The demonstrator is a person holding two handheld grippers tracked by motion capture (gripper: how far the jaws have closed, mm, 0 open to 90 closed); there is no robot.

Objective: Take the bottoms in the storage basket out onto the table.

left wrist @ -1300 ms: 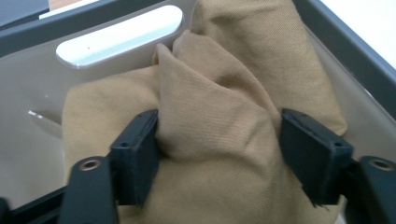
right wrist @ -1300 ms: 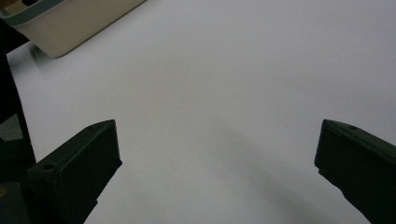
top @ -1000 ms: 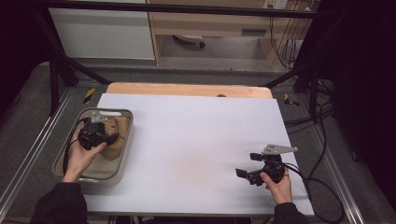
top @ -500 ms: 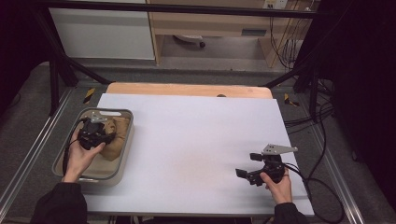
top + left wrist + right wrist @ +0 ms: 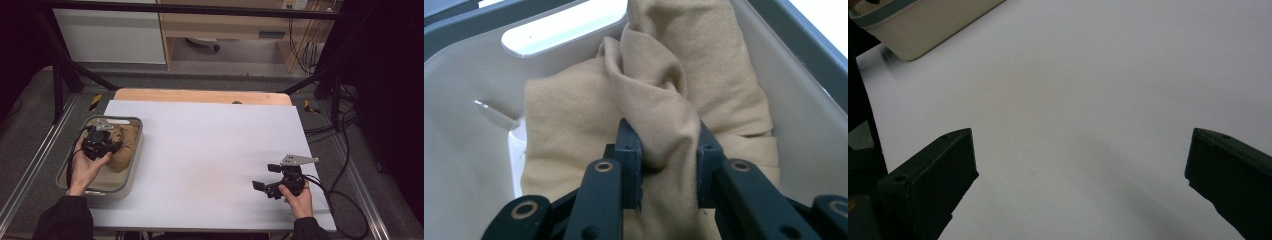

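White table (image 5: pixel 200 150), bin (image 5: pixel 454 150), tan cloth (image 5: pixel 664 115) seemingly between left tool (image 5: pixel 663 165) jaws

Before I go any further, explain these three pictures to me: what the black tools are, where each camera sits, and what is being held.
No robot here: a person holds a two-jaw gripper in each hand. The high view looks down on a white table from above. The other two cameras ride on the grippers and look along their black jaws. At the table's left stands a pale bin holding a tan cloth. The left gripper is inside the bin, its jaws pinching a fold of that cloth. The right gripper sits over bare table at the right, jaws wide apart, holding nothing.
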